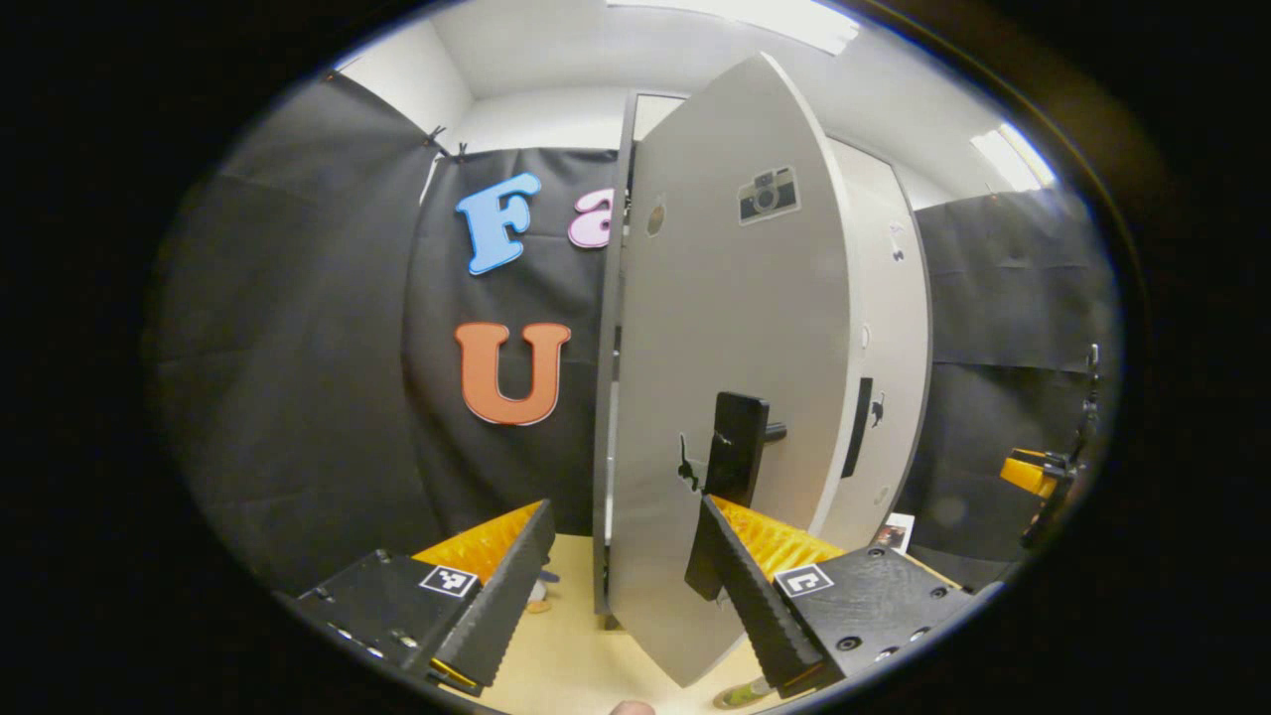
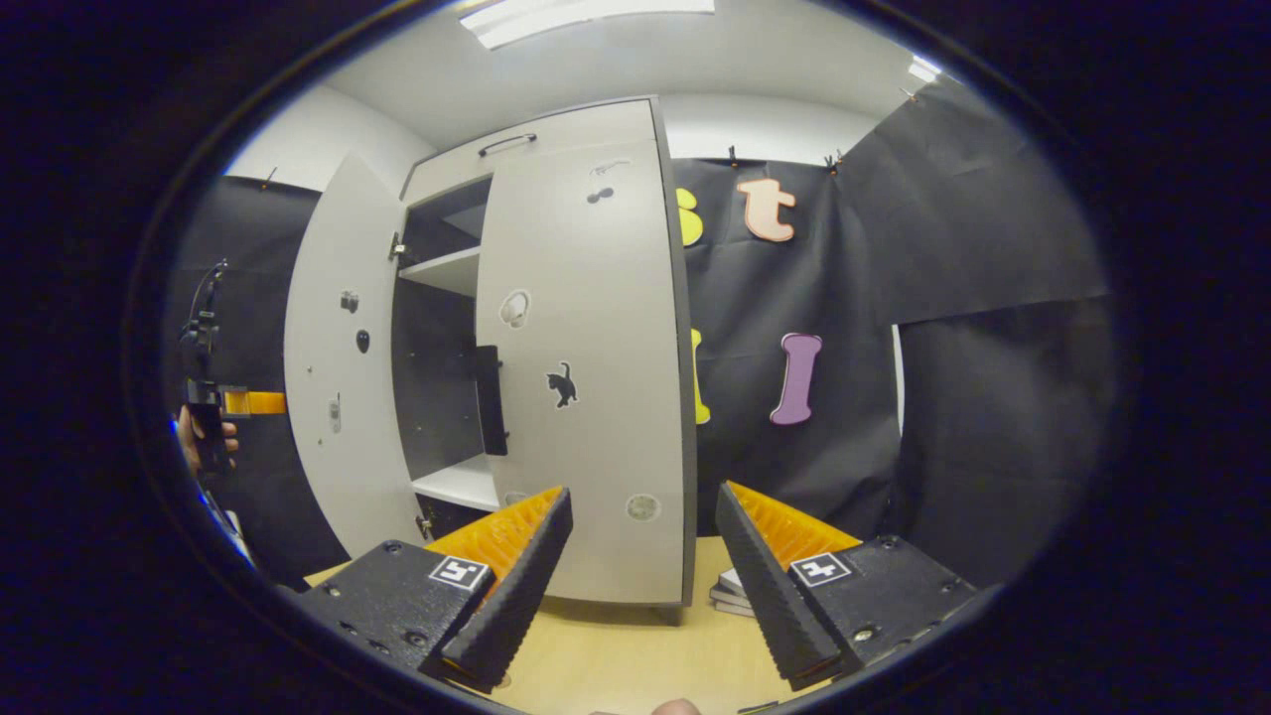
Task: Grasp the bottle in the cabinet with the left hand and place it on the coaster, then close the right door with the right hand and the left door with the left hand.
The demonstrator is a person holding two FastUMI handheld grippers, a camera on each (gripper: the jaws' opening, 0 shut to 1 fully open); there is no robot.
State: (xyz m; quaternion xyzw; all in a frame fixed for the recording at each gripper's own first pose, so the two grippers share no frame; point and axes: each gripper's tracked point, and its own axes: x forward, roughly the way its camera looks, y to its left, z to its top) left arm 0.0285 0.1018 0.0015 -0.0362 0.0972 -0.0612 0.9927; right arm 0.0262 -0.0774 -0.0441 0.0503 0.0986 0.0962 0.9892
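The big grey cabinet (image 2: 556,149) stands on the yellow table (image 2: 635,645), and everything here is told from it. Its right door (image 2: 586,377) is shut, or almost shut. Its left door (image 1: 725,377) hangs open, with its black handle (image 1: 737,452) facing out.

In the left gripper view, the left tongs (image 1: 621,586) are spread wide with nothing between them, right in front of the open door's edge. In the right gripper view, the right tongs (image 2: 645,586) are spread wide too, holding nothing, in front of the right door.

A small cat sticker (image 2: 562,384) sits on the right door. I cannot tell where the bottle is.
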